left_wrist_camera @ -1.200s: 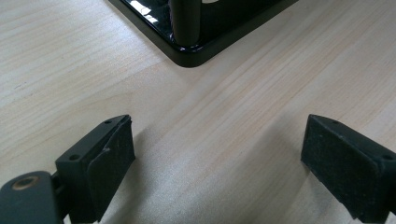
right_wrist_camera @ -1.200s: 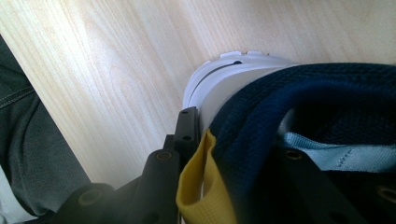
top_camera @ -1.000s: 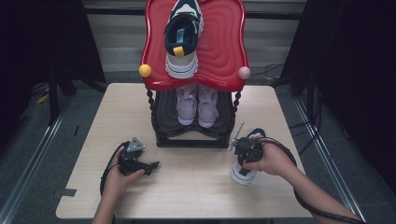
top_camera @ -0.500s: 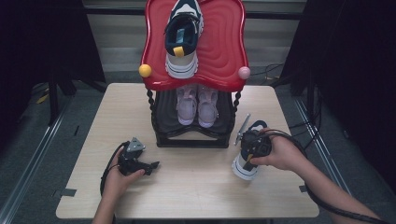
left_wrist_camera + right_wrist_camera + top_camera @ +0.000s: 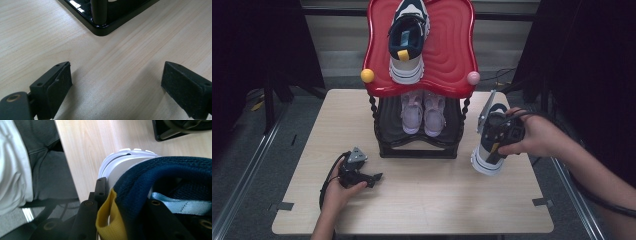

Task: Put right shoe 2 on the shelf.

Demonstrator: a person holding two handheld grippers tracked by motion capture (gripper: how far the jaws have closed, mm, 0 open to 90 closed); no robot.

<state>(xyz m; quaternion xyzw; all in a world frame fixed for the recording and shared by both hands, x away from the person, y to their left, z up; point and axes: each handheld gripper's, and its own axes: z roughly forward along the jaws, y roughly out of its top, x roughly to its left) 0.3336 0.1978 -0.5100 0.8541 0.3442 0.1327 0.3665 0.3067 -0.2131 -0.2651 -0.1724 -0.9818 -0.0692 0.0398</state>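
Observation:
My right gripper (image 5: 499, 136) is shut on the heel collar of a navy and white sneaker (image 5: 486, 161) and holds it above the table's right side, beside the red shoe rack (image 5: 447, 45). In the right gripper view one jaw of the gripper (image 5: 127, 195) lies outside the sneaker (image 5: 160, 167) by its yellow pull tab, the other inside. The matching sneaker (image 5: 407, 40) lies on the rack's top shelf. My left gripper (image 5: 374, 177) rests open on the table at front left, and nothing sits between the jaws of this gripper (image 5: 116, 85).
A pink pair of shoes (image 5: 424, 112) stands on the rack's lower black shelf. The rack's black base corner (image 5: 100, 25) lies just ahead of the left jaws. The wooden table (image 5: 422, 205) ends close behind the right hand. Dark curtains flank both sides.
The right hand has risen with the sneaker, lifting it off the table and nearer the rack's right post. The left hand and its gripper have stayed put.

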